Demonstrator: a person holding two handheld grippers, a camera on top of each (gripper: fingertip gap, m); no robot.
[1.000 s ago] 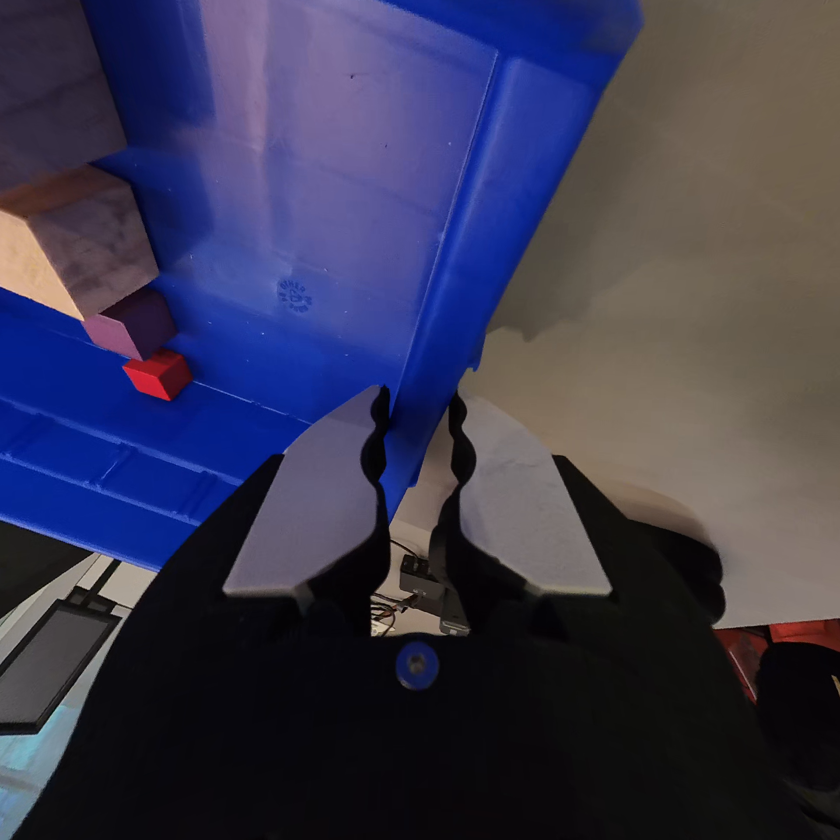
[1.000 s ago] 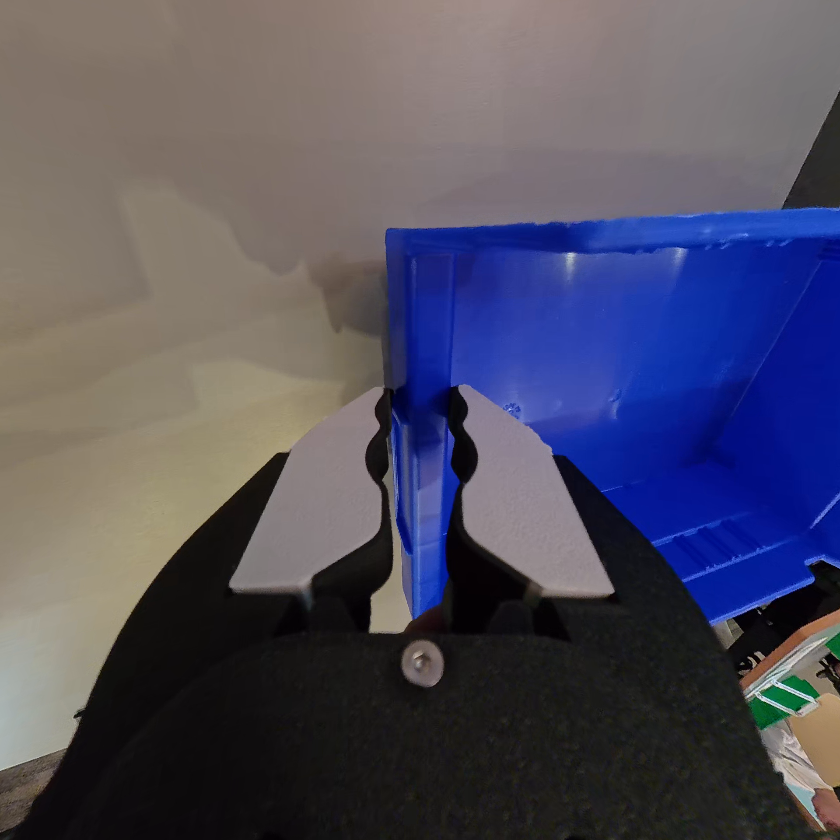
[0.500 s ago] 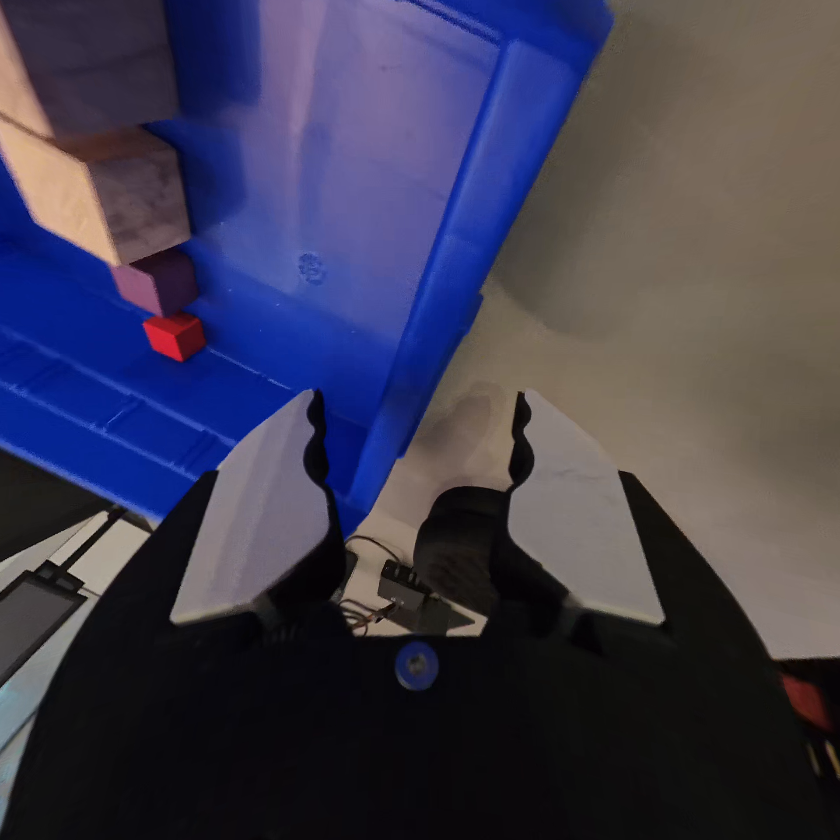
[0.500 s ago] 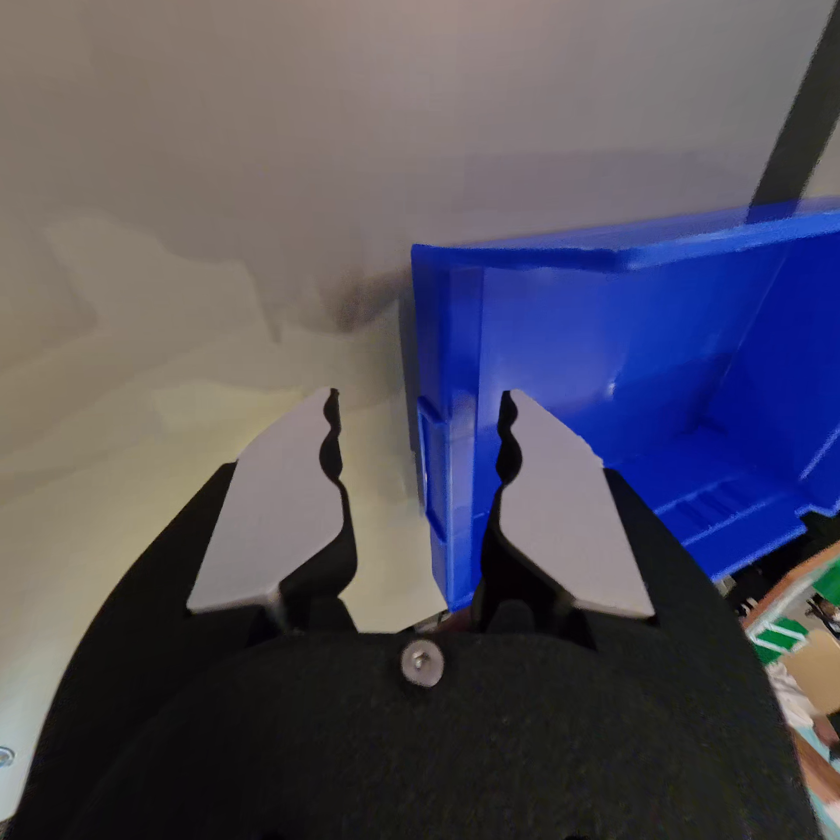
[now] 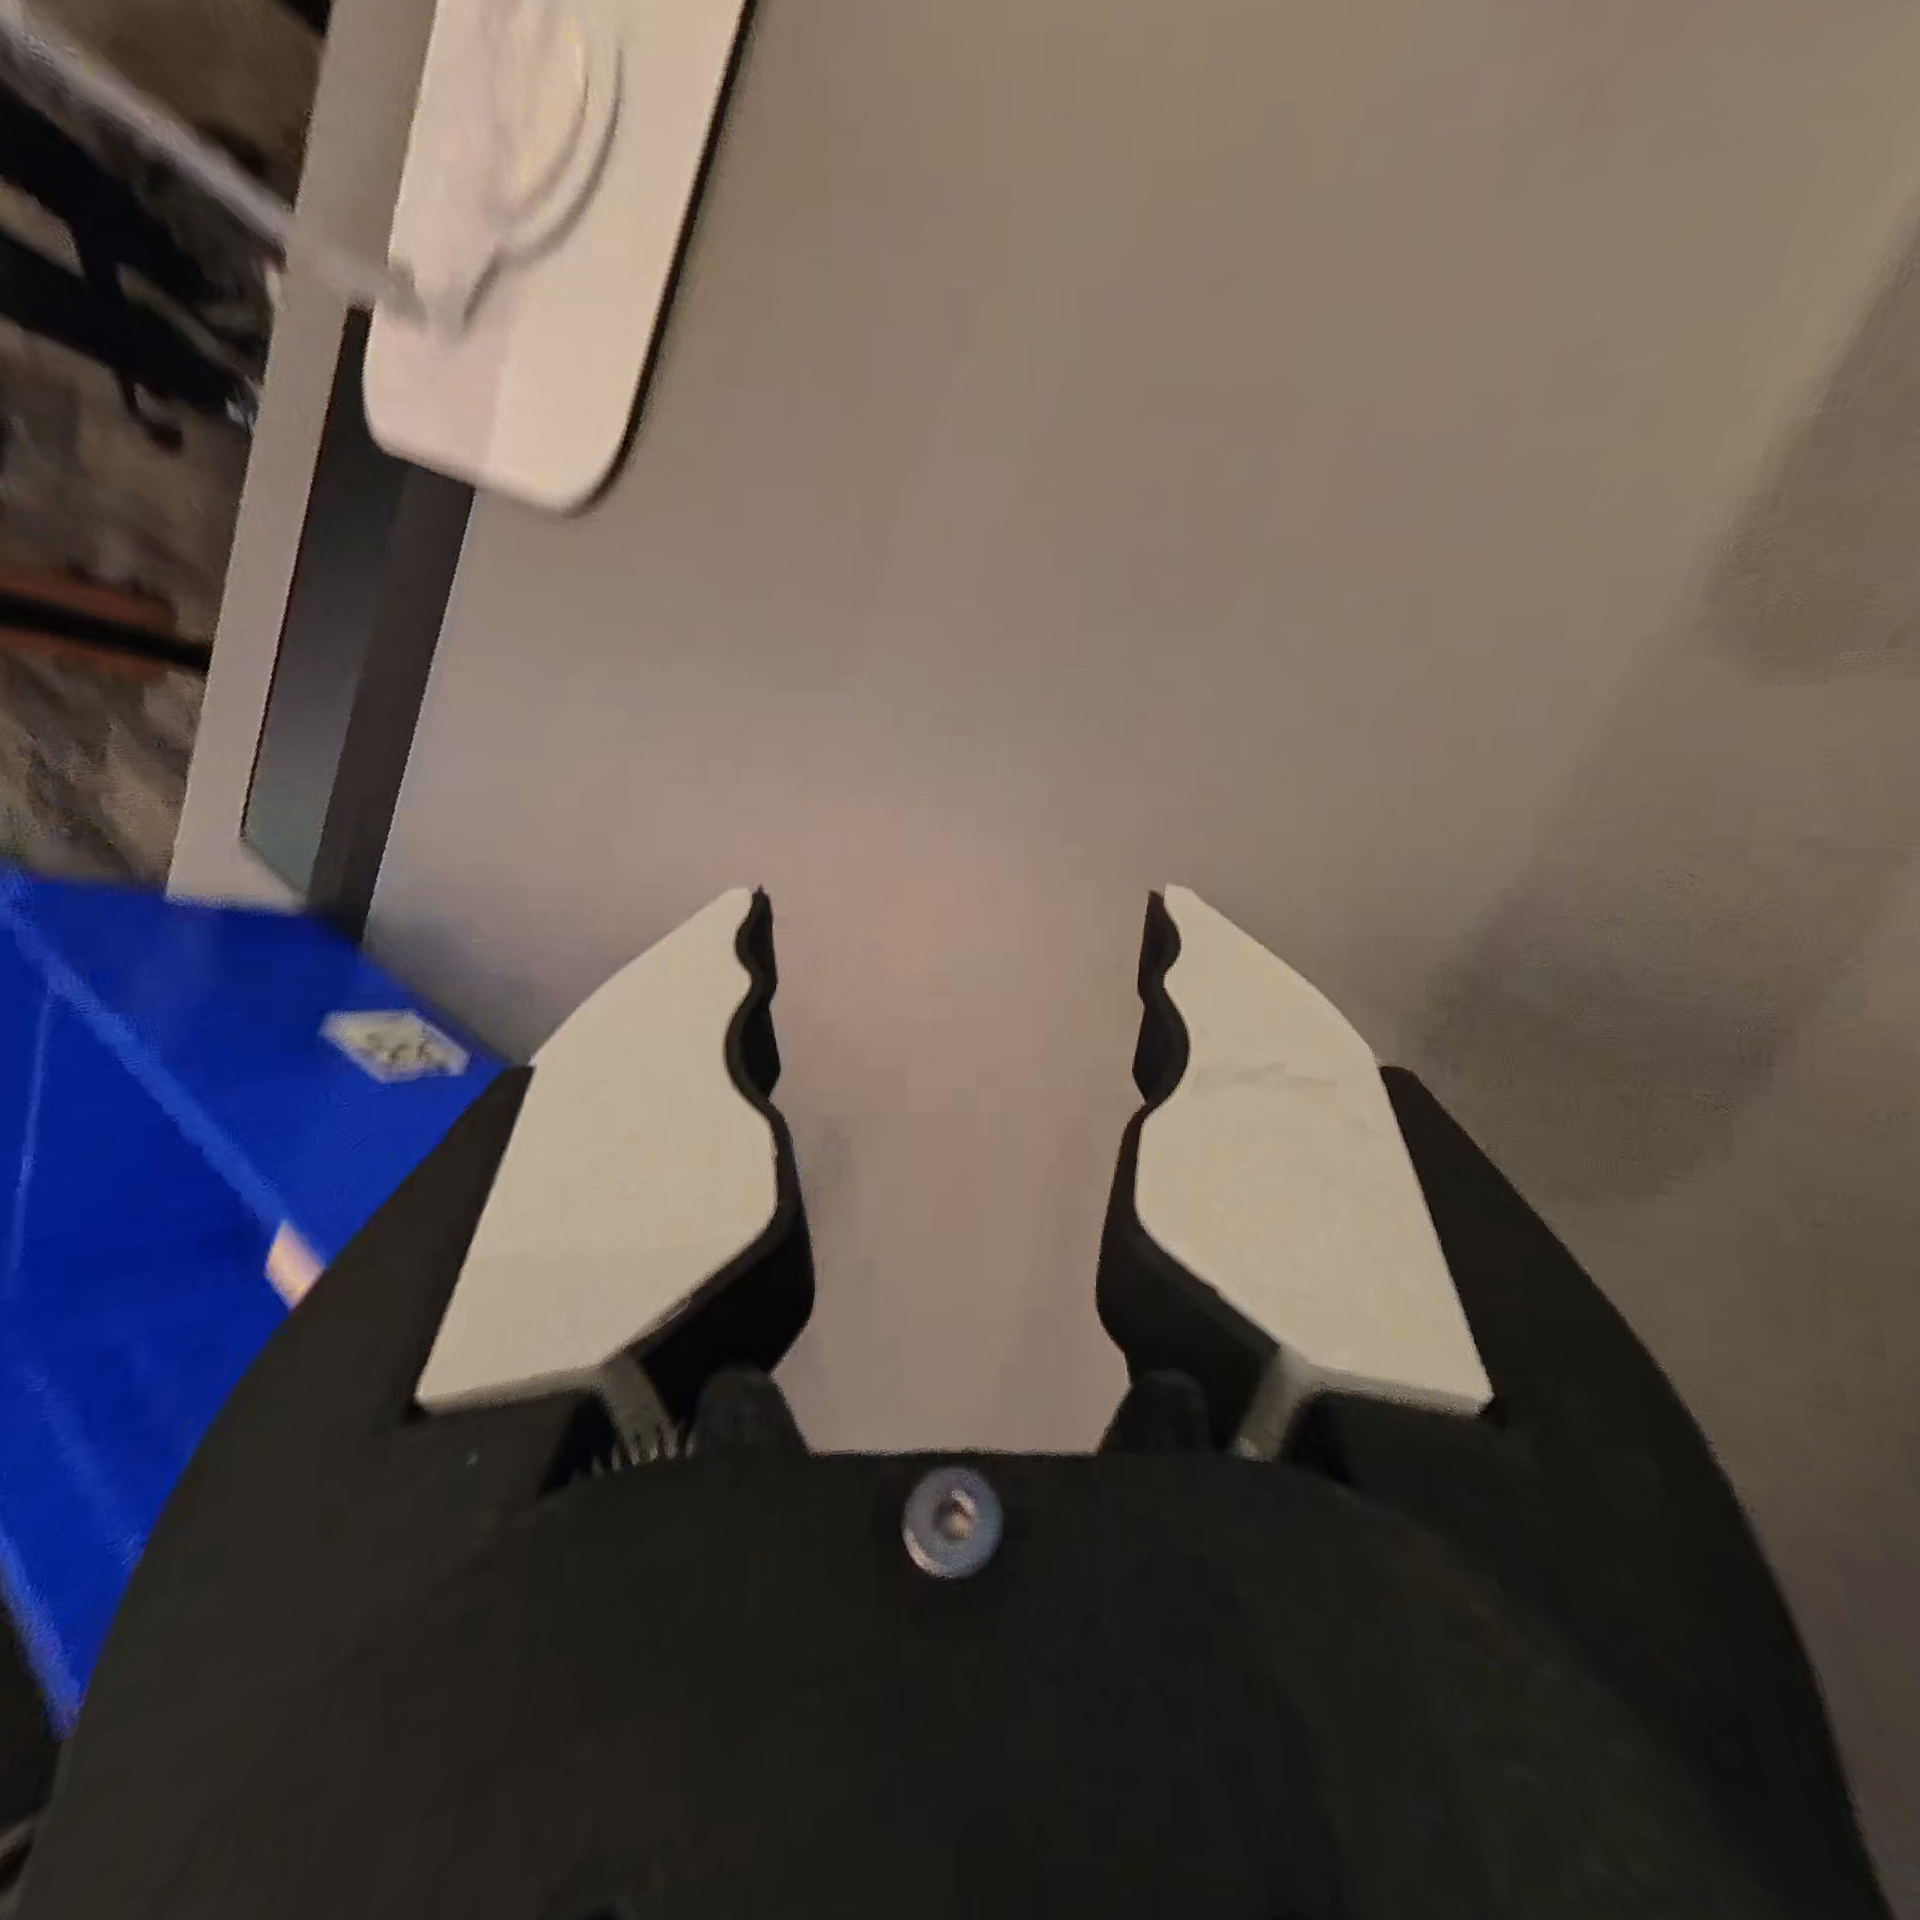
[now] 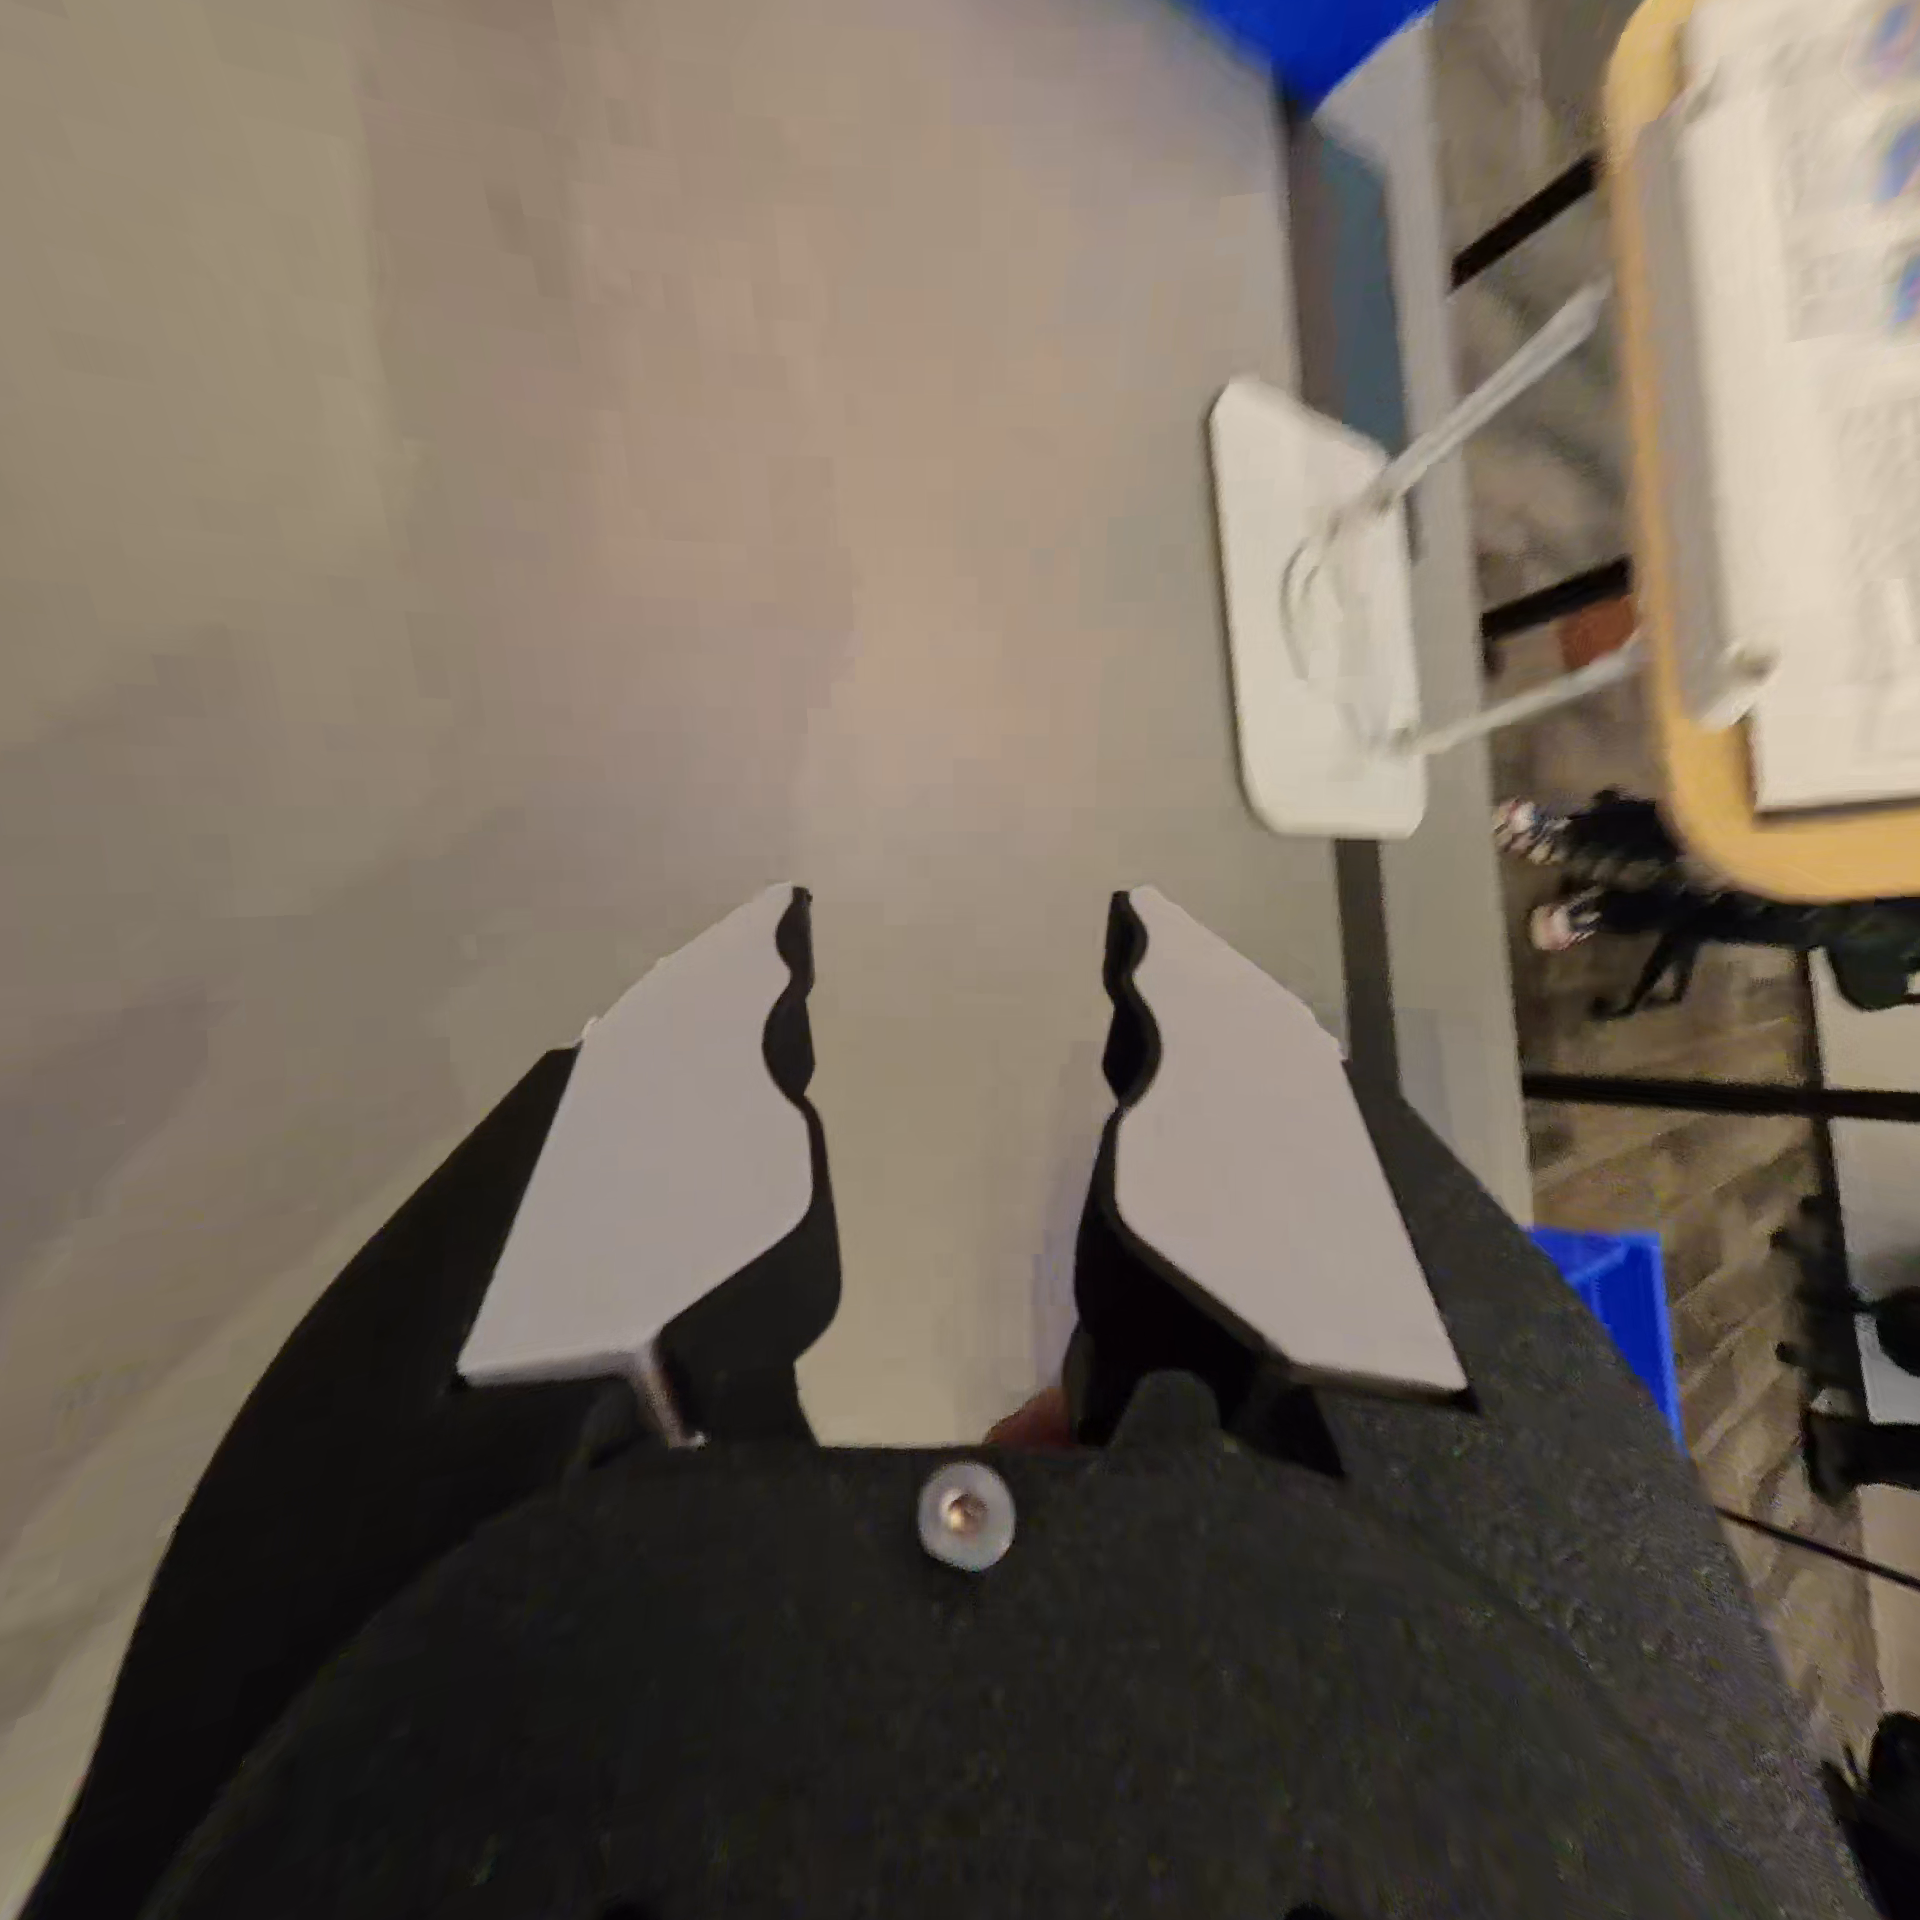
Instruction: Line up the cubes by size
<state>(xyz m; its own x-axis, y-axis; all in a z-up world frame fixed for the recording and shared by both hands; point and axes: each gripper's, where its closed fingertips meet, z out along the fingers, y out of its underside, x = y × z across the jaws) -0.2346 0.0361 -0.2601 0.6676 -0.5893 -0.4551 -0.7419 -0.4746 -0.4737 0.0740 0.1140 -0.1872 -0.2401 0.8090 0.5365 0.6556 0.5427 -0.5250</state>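
My left gripper (image 5: 954, 909) is open and holds nothing; only the pale grey table top (image 5: 1039, 520) lies between its fingers. The blue bin (image 5: 156, 1195) is at the lower left of the left wrist view, beside my left finger and apart from it. My right gripper (image 6: 956, 909) is also open and holds nothing, over the same table top (image 6: 520, 520). A blue corner of the bin (image 6: 1320, 31) shows at the top edge of the right wrist view. No cubes are in view.
A white flat pad with a cable sits at the table's edge (image 5: 540, 229) and shows in the right wrist view too (image 6: 1320, 623). Beyond the edge are floor, a wooden-rimmed table (image 6: 1766, 520) and a small blue bin (image 6: 1621, 1309). My hands' fingertips stand some 35 cm from each other.
Both grippers were shut on the blue bin's walls, then opened and let go. Both have swung away from the bin and now face the table. The cubes in the bin have left view.
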